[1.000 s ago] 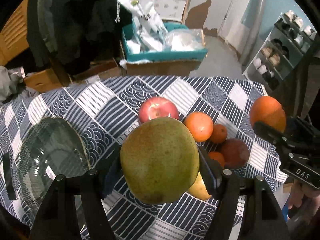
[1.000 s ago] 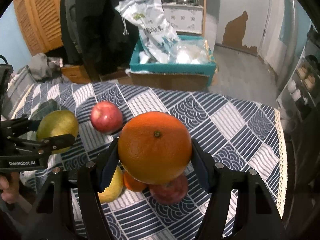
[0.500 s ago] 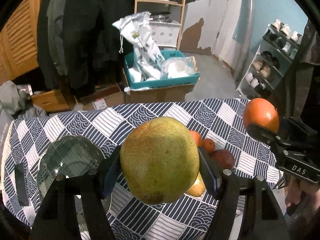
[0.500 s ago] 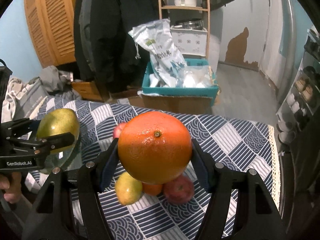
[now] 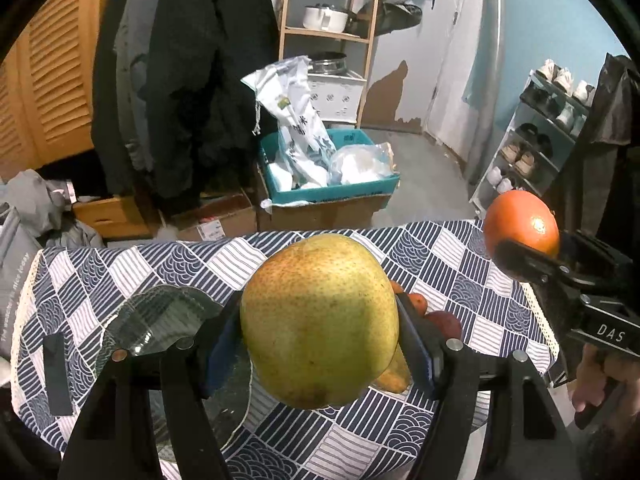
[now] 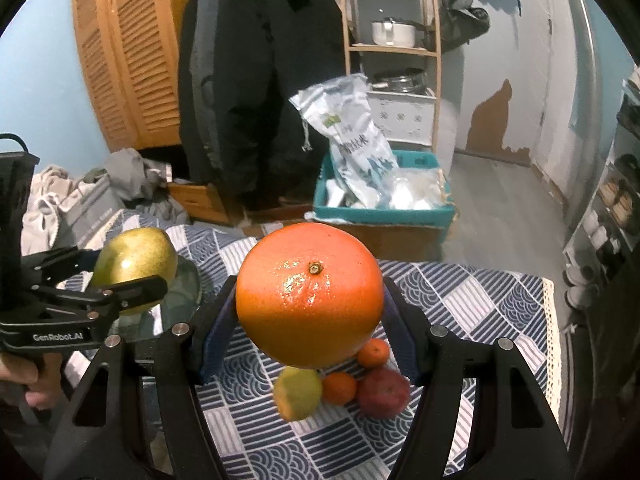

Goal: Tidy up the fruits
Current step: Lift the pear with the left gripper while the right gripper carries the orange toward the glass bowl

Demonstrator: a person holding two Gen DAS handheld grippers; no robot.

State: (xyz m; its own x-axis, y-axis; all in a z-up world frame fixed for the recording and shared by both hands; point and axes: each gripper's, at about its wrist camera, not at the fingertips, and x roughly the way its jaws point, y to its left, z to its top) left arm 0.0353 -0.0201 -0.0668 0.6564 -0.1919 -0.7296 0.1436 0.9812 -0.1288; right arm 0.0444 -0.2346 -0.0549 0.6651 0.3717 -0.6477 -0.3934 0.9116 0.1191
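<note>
1. Two fruits are up in the air now. A moment ago we held them low, just over the blue-and-white patterned tablecloth point(image 5: 472, 276), and now both have gone higher, so more of the room shows behind them.
2. On the left lies the clear round glass plate point(image 5: 160, 320). It has no fruit on it yet. We think this is where the fruits should go.
3. Our left gripper point(image 5: 320, 332) squeezes the big yellow-green pear point(image 5: 320, 320) between its blue pads. The grip has not changed. In the right view the pear hangs over the near edge of the plate.
4. Our right gripper point(image 6: 308, 300) holds the large round orange point(image 6: 308, 292) tight in the same way. It hangs over the middle of the table, well away from the plate.
5. Four fruits are left on the cloth, close together: a small yellow-green fruit point(image 6: 298, 392), two little orange mandarins point(image 6: 339, 388) and a dark red apple point(image 6: 384, 392).
6. We lifted both fruits clear, so nothing bumps the pile. Next we should bring the pear down onto the plate, then move the orange over to it.
</note>
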